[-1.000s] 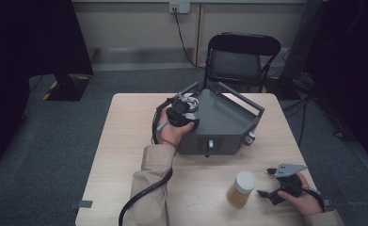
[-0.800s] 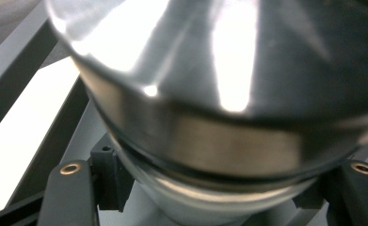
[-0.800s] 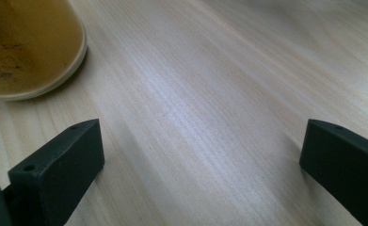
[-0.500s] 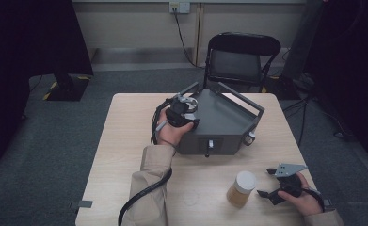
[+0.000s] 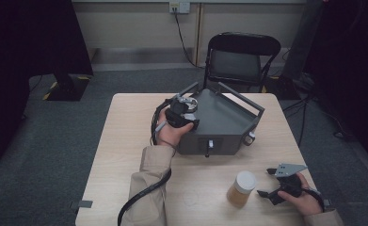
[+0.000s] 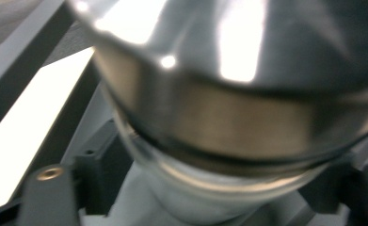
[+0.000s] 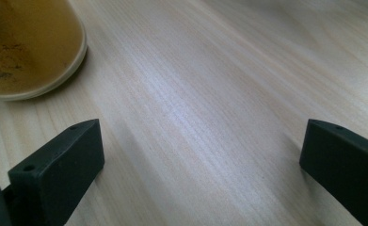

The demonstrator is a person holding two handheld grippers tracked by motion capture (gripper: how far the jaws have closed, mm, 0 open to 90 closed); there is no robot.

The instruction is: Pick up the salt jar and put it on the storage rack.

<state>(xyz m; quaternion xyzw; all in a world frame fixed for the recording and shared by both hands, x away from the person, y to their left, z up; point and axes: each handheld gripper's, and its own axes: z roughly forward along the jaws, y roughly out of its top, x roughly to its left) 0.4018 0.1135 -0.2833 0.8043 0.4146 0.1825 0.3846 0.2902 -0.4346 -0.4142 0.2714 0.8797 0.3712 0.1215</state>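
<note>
Glass jar with a shiny metal lid sits gripped in the left tongs over the grey box; right tongs gape wide on the worktop beside an amber jar.

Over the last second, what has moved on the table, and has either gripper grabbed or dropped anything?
Hardly anything. The left gripper has stayed at the near-left corner of the grey metal box, pressed close to a shiny metal part, shifting only slightly; whether it grips it cannot be told. The right gripper still rests open on the table beside the jar, which has not moved. Nothing was picked up or released.
</note>
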